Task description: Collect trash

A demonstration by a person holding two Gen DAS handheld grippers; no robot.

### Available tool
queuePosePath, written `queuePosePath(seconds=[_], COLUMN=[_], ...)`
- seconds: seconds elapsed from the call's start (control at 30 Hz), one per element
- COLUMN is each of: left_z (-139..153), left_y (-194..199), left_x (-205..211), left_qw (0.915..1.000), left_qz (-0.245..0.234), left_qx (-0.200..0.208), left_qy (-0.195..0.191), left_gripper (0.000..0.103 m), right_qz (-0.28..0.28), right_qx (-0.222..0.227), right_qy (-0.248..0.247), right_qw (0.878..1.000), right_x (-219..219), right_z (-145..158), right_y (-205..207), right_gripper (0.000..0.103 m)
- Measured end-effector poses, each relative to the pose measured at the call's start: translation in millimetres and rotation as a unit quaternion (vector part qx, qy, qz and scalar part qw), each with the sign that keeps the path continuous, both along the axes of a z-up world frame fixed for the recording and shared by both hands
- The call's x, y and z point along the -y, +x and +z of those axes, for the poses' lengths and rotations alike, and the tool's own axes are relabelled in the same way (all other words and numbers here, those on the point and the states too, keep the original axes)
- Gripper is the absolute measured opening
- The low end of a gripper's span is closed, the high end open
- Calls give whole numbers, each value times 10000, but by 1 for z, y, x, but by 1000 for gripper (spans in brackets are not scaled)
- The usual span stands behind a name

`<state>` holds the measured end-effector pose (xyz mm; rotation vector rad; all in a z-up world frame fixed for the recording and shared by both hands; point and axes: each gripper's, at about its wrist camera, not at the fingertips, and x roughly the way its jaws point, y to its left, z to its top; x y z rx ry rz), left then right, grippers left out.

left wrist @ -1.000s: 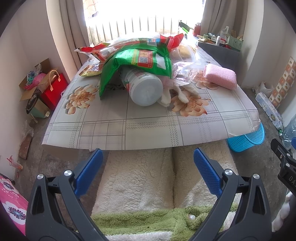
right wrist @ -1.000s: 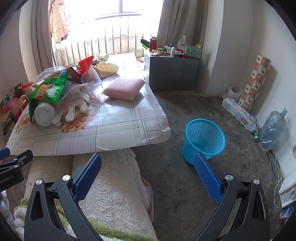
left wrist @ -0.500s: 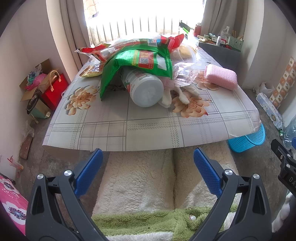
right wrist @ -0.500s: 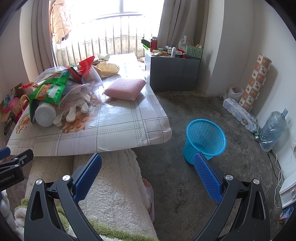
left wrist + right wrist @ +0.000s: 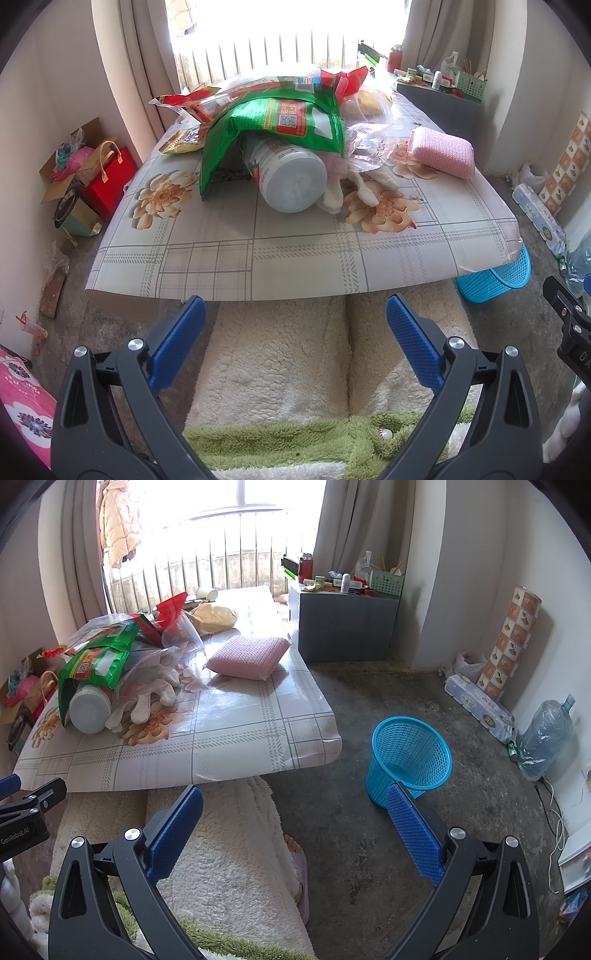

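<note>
A heap of trash lies on the low table (image 5: 295,258): a green snack bag (image 5: 273,125), red wrappers (image 5: 192,101), a white plastic jar (image 5: 291,173) on its side, clear plastic bags (image 5: 369,140) and a white glove (image 5: 354,188). The same heap shows in the right wrist view, with the green bag (image 5: 96,661) and jar (image 5: 90,709). A blue mesh bin (image 5: 410,760) stands on the floor right of the table. My left gripper (image 5: 293,332) is open and empty in front of the table's near edge. My right gripper (image 5: 295,816) is open and empty, over the floor near the bin.
A pink sponge pad (image 5: 441,151) lies at the table's right. A grey cabinet (image 5: 347,624) stands behind. A red gift bag and boxes (image 5: 107,173) sit left of the table. A water jug (image 5: 546,734) and tissue pack (image 5: 480,709) line the right wall. Fleece-covered legs (image 5: 314,350) are below.
Both views have shifted slightly closer to the table. Both grippers stay open and empty.
</note>
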<state>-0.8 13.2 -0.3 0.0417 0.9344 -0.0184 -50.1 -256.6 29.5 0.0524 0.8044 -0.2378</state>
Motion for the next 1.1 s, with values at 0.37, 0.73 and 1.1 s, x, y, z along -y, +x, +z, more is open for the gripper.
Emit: queuePosePath(seconds=[0.37,0.73,1.1], left_z=[0,0,-10], left_y=[0,0,10], left_x=[1,0,-9], left_qw=[10000,10000,9998], left_qz=[2,-4,-150], left_qx=[8,4,-51], left_qy=[9,13,-138], left_gripper=[94,94,94], right_qz=[3,12,559], right_qx=[12,25,428], right_qy=[0,26,-232], right_qw=[10000,10000,9972], right_x=[0,-1,2], right_z=[0,2,24], right_y=[-1,0,32], right_gripper=[97,97,97])
